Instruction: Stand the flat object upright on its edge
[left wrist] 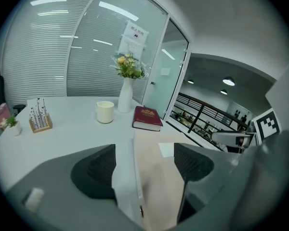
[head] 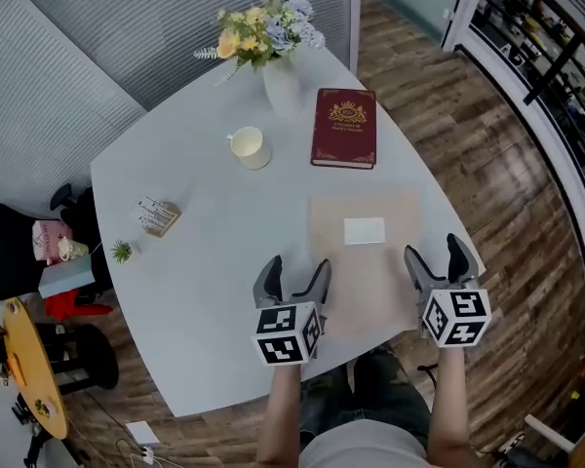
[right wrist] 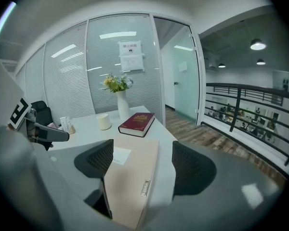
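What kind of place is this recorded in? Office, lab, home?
Most likely an office meeting room: blinds-covered glass partition, glass door, and a white table carrying a flower vase, mug and book.

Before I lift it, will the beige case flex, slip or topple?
Probably stiff: the beige case shows a straight edge with a metal clasp. It may slide on the smooth table. Stood on that narrow edge, likely tippy.

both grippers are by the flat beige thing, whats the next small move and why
Probably bring both grippers lower onto the side edges of the flat beige object. It lies flat on the table; the left gripper has its left edge in line between open jaws, the right gripper its right edge, and no pad touches it yet, so it cannot be tipped up.
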`<action>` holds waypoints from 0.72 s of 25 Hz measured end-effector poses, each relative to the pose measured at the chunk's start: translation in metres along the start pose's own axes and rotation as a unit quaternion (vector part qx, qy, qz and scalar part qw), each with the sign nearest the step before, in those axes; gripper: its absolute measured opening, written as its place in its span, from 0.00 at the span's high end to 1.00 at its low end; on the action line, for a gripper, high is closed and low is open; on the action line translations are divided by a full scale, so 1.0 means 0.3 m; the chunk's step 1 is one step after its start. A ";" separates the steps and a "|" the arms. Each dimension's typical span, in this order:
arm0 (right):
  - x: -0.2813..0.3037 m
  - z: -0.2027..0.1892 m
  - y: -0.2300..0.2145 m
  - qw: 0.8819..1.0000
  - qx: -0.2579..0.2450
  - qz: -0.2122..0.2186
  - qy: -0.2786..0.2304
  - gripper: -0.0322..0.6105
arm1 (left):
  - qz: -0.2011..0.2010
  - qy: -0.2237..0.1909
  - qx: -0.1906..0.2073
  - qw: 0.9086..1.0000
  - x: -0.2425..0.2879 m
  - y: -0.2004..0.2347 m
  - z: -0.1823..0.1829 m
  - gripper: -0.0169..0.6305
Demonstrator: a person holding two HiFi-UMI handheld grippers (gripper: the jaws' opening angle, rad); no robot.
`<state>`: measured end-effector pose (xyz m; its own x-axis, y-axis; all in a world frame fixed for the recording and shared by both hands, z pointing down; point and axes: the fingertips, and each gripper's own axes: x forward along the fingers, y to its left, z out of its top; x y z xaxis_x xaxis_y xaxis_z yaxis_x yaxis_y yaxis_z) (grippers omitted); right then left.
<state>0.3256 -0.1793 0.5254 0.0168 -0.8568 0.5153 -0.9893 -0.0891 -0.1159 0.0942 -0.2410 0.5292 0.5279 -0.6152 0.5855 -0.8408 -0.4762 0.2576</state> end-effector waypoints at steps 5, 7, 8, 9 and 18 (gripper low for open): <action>0.064 -0.057 0.007 0.999 0.000 0.021 0.031 0.32 | 0.006 0.029 -0.009 1.000 0.042 0.007 -0.070 0.41; 0.087 -0.074 0.006 0.999 0.003 0.027 0.037 0.32 | 0.005 0.038 -0.016 0.999 0.060 0.007 -0.093 0.41; 0.097 -0.084 0.005 0.999 0.006 0.029 0.040 0.31 | 0.006 0.044 -0.017 0.999 0.066 0.007 -0.107 0.41; 0.107 -0.094 0.003 0.999 0.008 0.031 0.044 0.31 | 0.006 0.050 -0.019 0.999 0.072 0.007 -0.122 0.41; 0.175 -0.191 -0.004 0.996 0.028 0.044 0.078 0.31 | -0.021 0.098 -0.048 0.994 0.125 -0.010 -0.245 0.41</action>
<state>0.3195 -0.1950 0.6011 -0.0961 -0.7741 0.6257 -0.9761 -0.0497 -0.2114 0.1076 -0.2165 0.6071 0.5362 -0.4571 0.7096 -0.8316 -0.4303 0.3512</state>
